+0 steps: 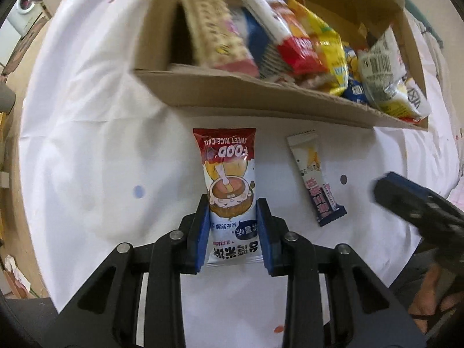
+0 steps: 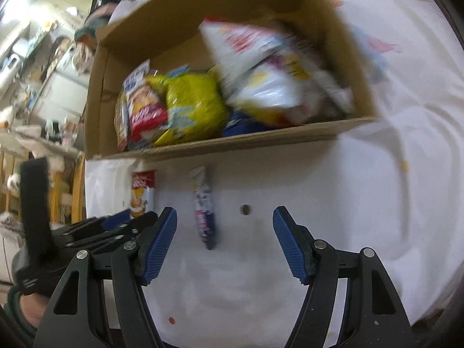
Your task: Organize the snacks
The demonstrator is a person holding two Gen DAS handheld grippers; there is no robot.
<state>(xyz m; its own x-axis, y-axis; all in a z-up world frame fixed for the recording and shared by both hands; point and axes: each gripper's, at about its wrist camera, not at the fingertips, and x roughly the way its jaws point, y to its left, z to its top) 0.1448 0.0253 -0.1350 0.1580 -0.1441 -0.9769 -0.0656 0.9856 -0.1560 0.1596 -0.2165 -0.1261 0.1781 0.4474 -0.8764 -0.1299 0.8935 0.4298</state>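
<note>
My left gripper (image 1: pixel 233 206) is shut on a sweet rice cake packet (image 1: pixel 227 179) with a red top and a cartoon face, held by its lower half over the white cloth. A slim white and dark blue snack stick (image 1: pixel 316 178) lies on the cloth to its right. It also shows in the right wrist view (image 2: pixel 203 206), ahead of my right gripper (image 2: pixel 224 217), which is open and empty. The rice cake packet (image 2: pixel 142 194) and the left gripper (image 2: pixel 116 226) show at the left of that view. A cardboard box (image 1: pixel 261 92) full of snack bags stands behind.
The box (image 2: pixel 232 142) holds yellow (image 2: pixel 188 107), red and white bags. The table is covered with a white cloth (image 1: pixel 101 145) with small coloured dots. The right gripper (image 1: pixel 420 206) shows at the right of the left wrist view. Room clutter lies beyond the table's left edge.
</note>
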